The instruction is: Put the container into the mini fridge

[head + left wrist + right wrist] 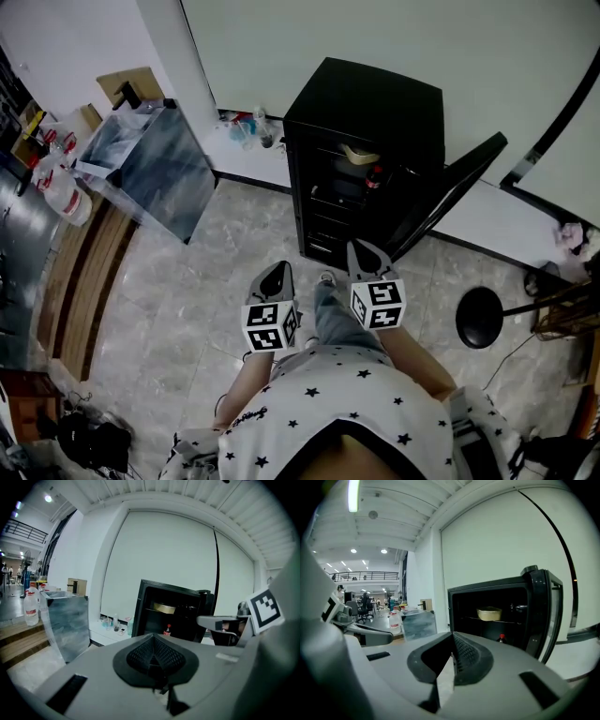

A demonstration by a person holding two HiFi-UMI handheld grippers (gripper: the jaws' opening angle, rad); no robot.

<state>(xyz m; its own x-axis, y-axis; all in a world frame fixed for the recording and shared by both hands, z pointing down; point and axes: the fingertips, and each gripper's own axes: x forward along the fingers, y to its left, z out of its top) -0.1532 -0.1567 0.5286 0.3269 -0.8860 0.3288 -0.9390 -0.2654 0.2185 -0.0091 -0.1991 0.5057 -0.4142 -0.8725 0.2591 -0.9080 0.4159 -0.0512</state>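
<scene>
Head view: the tan container (360,155) sits on the upper shelf of the open mini fridge (361,103), well ahead of both grippers.

Left gripper view: the left gripper (153,637) has its jaws together and empty, container far ahead.

Right gripper view: the right gripper (452,641) is likewise closed on nothing.

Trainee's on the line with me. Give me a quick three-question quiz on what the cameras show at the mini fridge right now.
1. Fill in: the container sits on an upper shelf inside the mini fridge; lower down stands a bottle with a ___ cap.
2. What do the right tongs hold?
A. the container
B. a bottle
C. nothing, they are shut and empty
3. True or false: the fridge's door stands open.

Key: 1 red; 2 C; 3 true.
</scene>
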